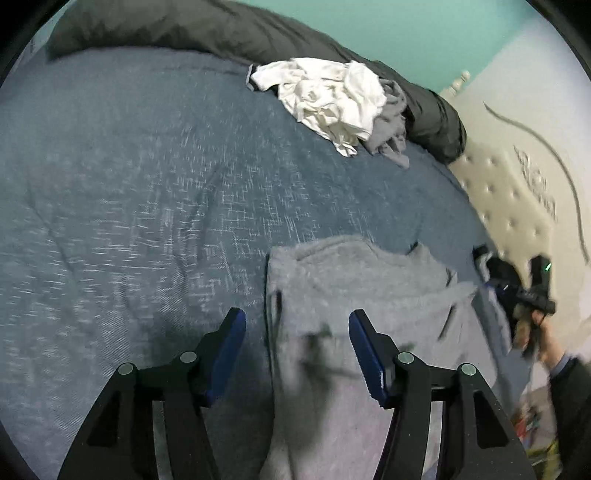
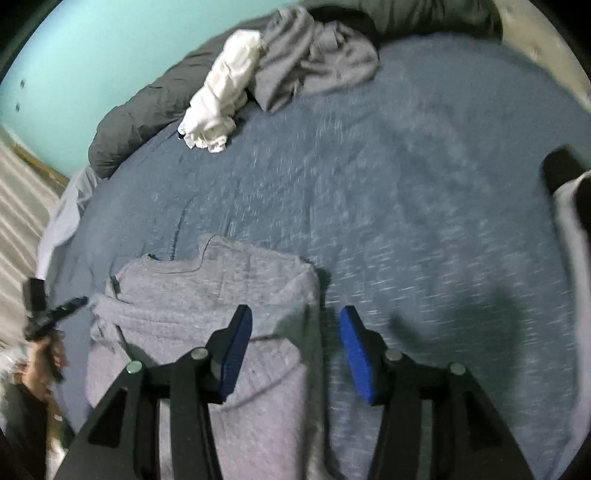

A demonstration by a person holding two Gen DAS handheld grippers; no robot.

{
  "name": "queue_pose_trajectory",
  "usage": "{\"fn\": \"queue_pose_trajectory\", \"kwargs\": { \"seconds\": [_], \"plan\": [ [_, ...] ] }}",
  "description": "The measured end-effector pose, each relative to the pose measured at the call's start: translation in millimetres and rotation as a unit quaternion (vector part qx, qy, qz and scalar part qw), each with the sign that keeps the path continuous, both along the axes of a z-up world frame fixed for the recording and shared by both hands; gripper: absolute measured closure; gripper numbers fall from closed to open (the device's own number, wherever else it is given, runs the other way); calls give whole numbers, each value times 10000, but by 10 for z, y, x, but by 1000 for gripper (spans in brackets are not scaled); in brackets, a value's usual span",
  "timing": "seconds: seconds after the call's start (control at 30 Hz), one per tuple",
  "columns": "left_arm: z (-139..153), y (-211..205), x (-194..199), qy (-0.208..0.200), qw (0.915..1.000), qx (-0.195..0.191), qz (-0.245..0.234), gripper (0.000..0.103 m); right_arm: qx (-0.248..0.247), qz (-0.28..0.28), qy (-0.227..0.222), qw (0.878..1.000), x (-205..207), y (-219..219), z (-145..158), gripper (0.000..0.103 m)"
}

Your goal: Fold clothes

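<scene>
Left gripper: the black hand-held left gripper with blue pads [image 1: 297, 332] is hovering over the bed with its jaws standing wide apart and holding nothing.
Right gripper: the black hand-held right gripper with blue pads [image 2: 295, 328] is likewise gaping wide and gripping nothing; a person's hand [image 1: 535, 328] is showing around its handle in the left wrist view.
Garment being folded: a partly folded heather-grey knit sweatshirt [image 1: 354, 295] is lying directly under and ahead of the left gripper, its left edge running between that gripper's fingers; from the right gripper it is lying below and to the left [image 2: 207, 295], with its right edge passing between the two pads.
Bed cover: a blue speckled woven bedspread [image 1: 147, 192] is spreading out ahead of both grippers and carrying the clothes.
Waiting pile: a crumpled white cotton garment [image 1: 328, 96] is lying far ahead and to the right of the left gripper, touching a rumpled grey garment [image 2: 314, 55] beside it.
Far edge: a dark grey padded duvet [image 1: 184, 29] is bunching along the bedspread's far side, behind the pile.
Wall: a turquoise painted wall [image 2: 74, 66] is showing beyond the duvet.
</scene>
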State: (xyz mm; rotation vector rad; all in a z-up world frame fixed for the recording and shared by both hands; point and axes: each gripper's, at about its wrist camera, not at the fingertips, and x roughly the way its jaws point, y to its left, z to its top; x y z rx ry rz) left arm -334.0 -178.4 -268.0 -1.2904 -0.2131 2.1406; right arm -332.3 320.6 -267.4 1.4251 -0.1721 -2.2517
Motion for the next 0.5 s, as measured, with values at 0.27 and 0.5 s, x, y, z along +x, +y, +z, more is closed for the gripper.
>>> {"fn": "queue_pose_trajectory", "kwargs": {
  "seconds": [0.27,0.5],
  "plan": [
    [-269,307,344,7,9933,-928,-689,41,681,1368,181,9881,657,-362,-196,55],
    [-446,438,124,73,9897,-1255,-681,41,1296,1620,126,9781,617,-608,-563,59]
  ]
}}
